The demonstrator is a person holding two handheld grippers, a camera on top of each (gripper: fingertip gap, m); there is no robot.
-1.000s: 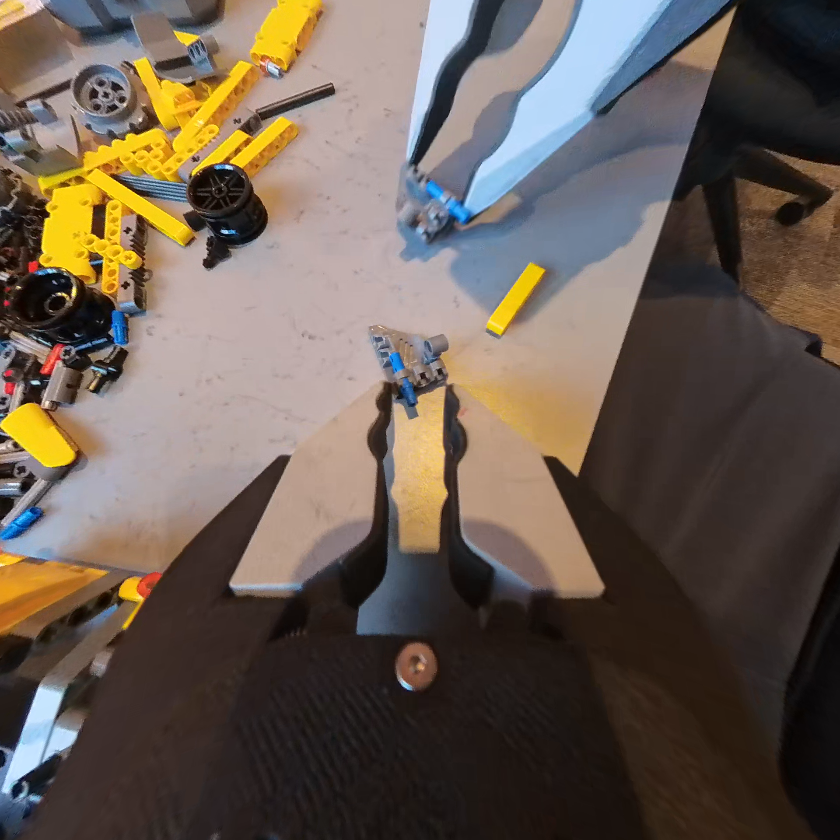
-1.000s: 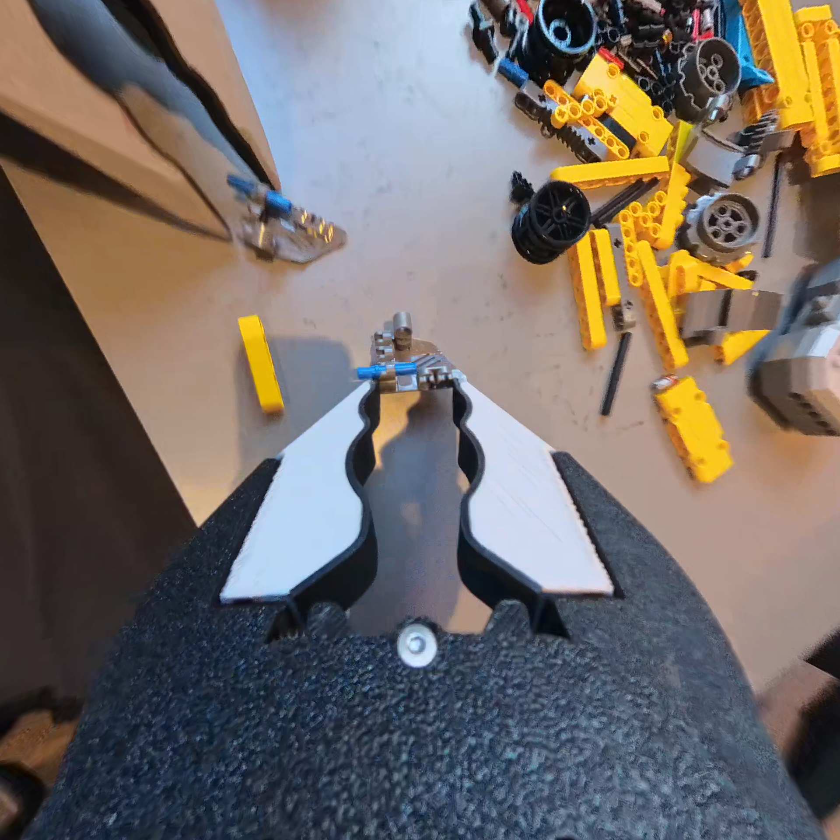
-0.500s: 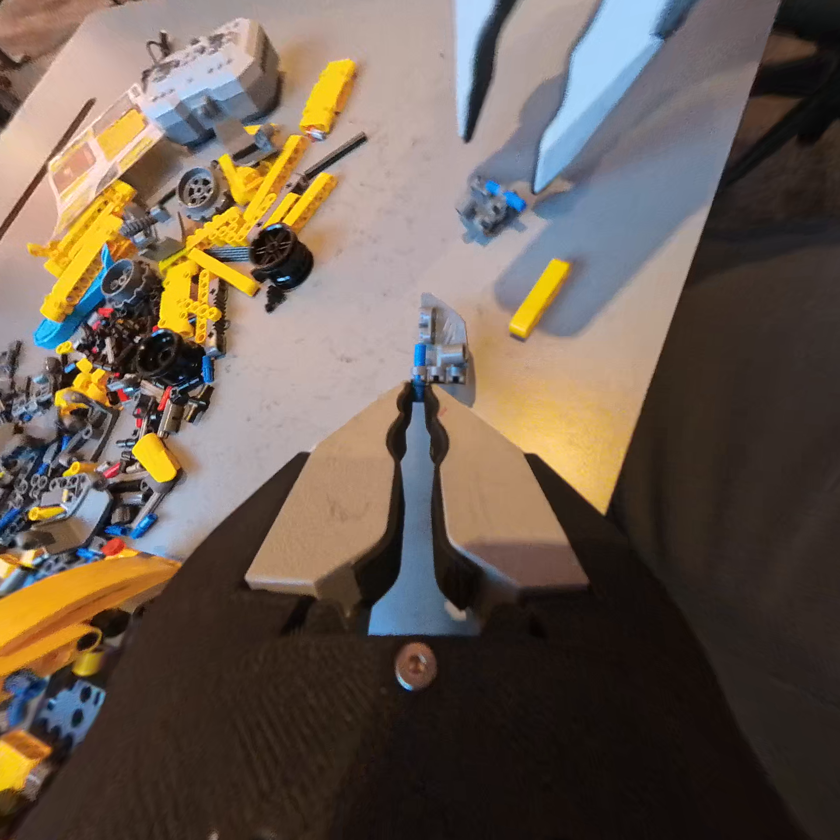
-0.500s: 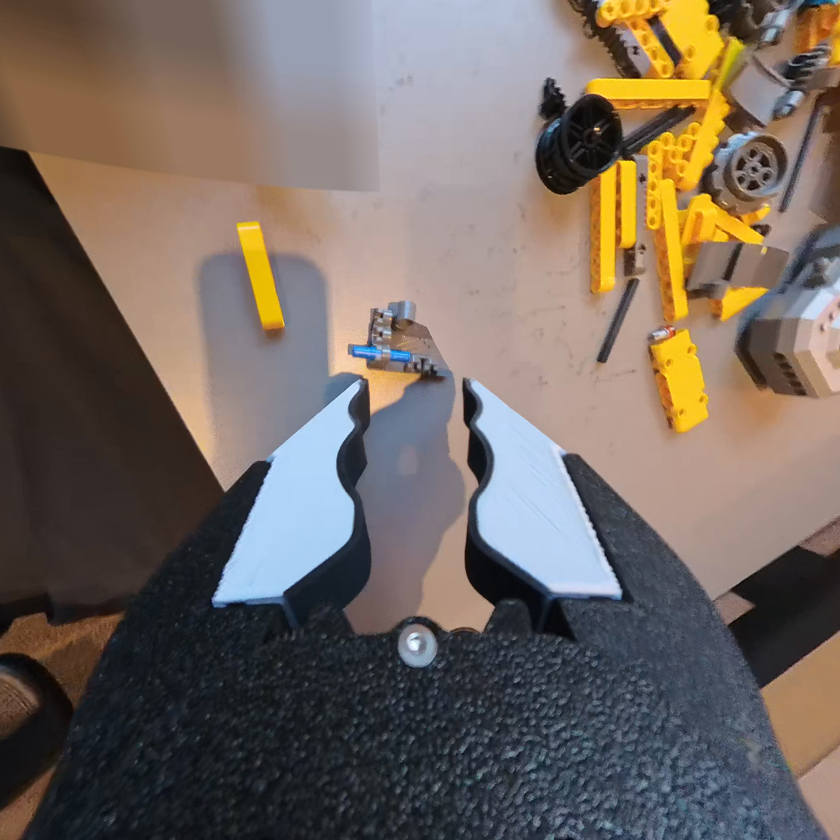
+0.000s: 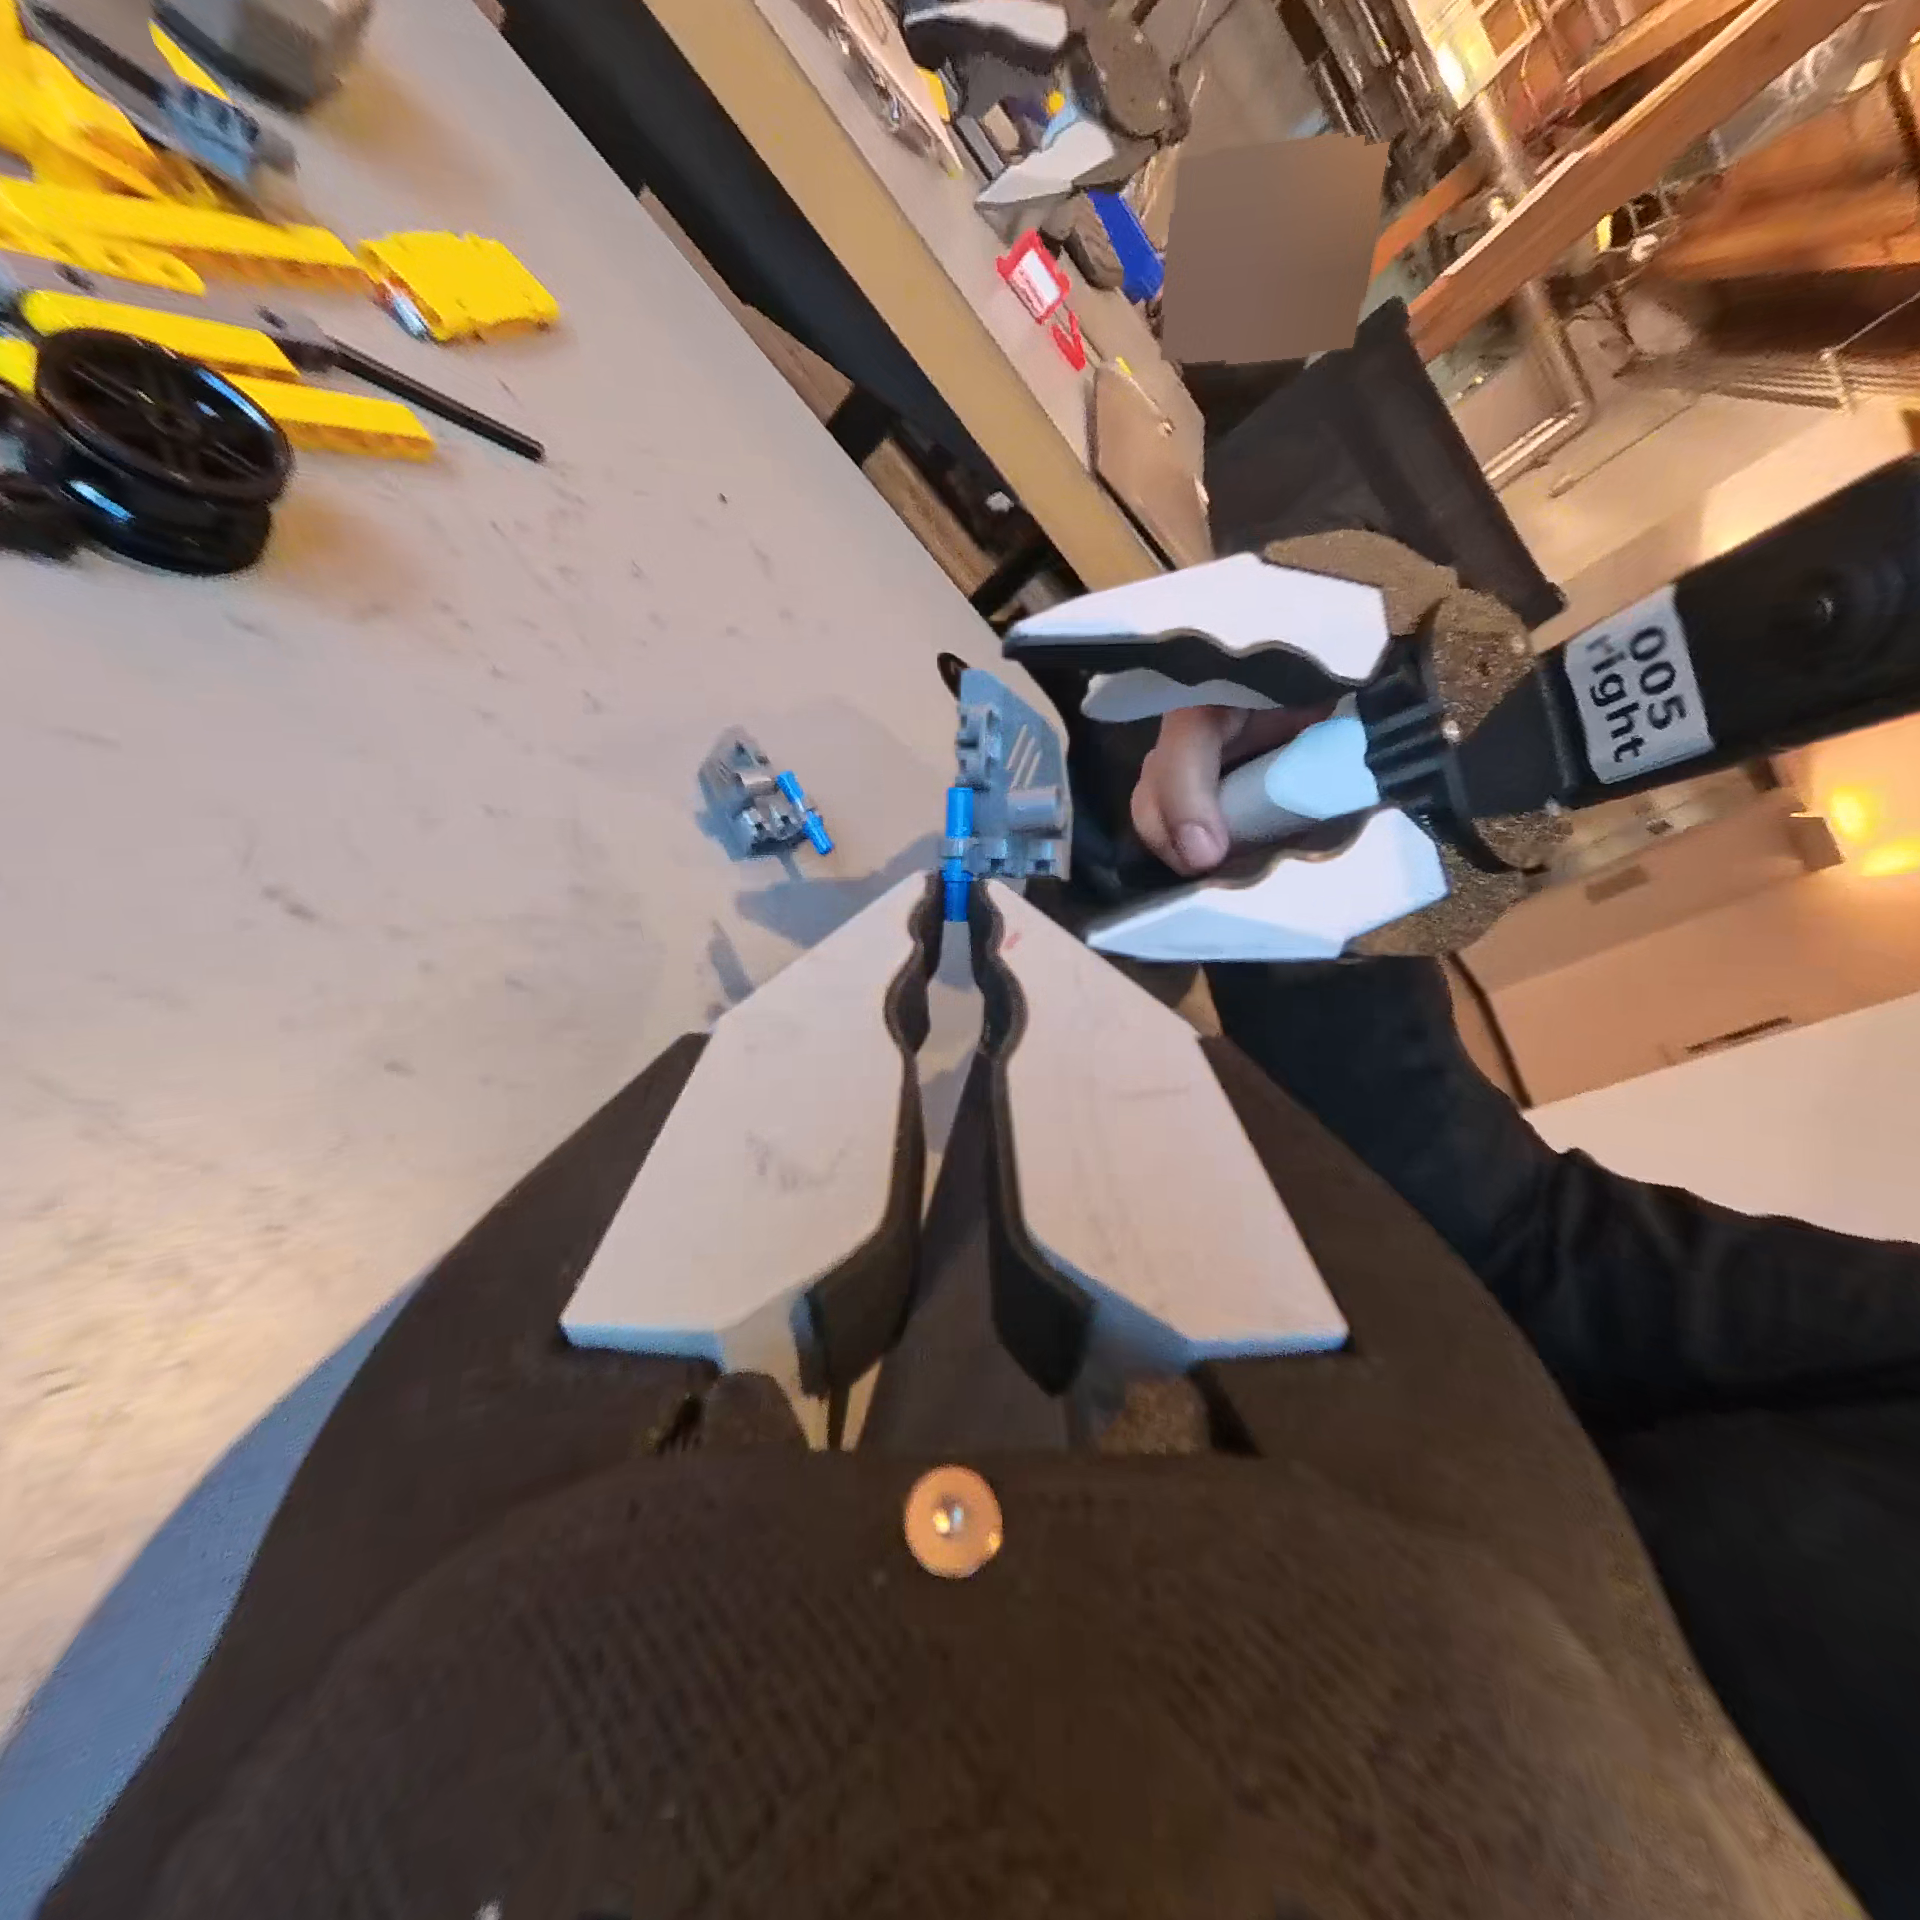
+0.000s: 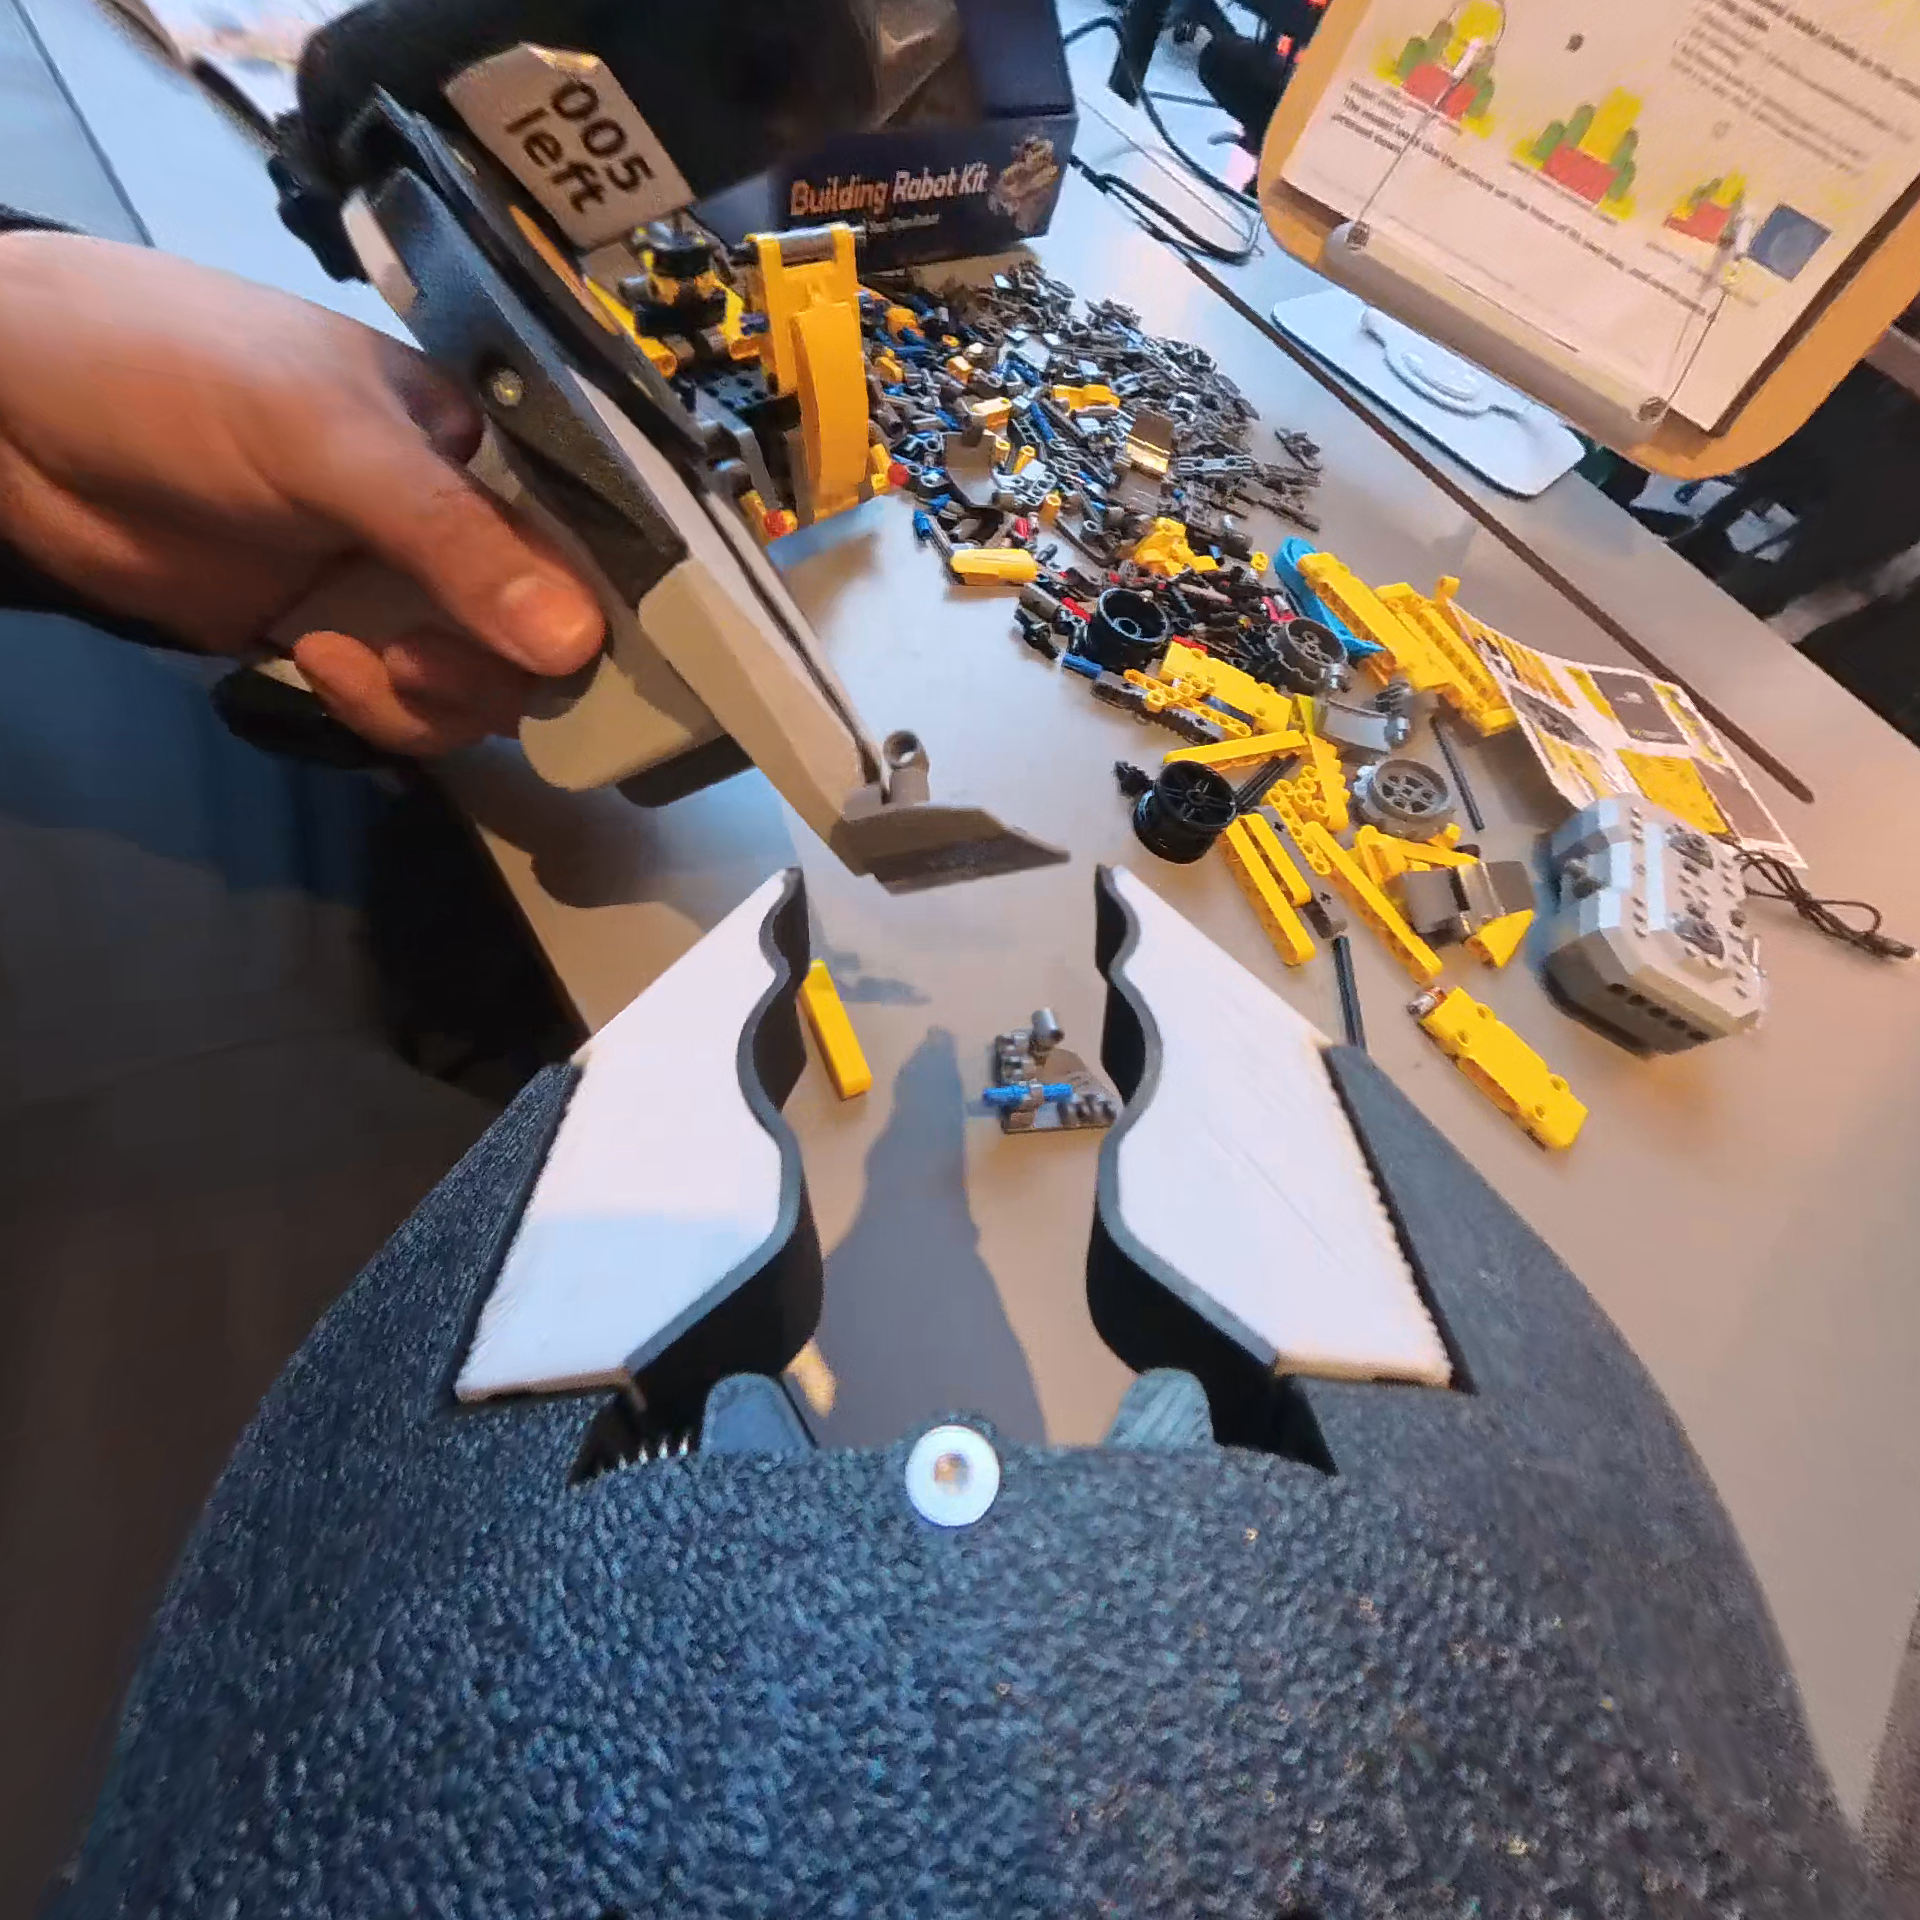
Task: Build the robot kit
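Lifted off the counter since half a second ago, the grey winged assembly now hangs in the air, pinched by its blue pin between the clenched fingers of the left gripper. The right gripper has drawn back and tilted up; its fingers are spread wide and grasp nothing. Below and between them a second grey assembly with a blue pin lies on the counter, just beside the right-hand finger. A loose yellow beam lies near the left-hand finger. Farther off spreads a heap of yellow beams, black wheels and a grey motor block. Each gripper carries a printed tag, a dark box bears lettering, and an illustrated sheet on a stand sits behind the heap.
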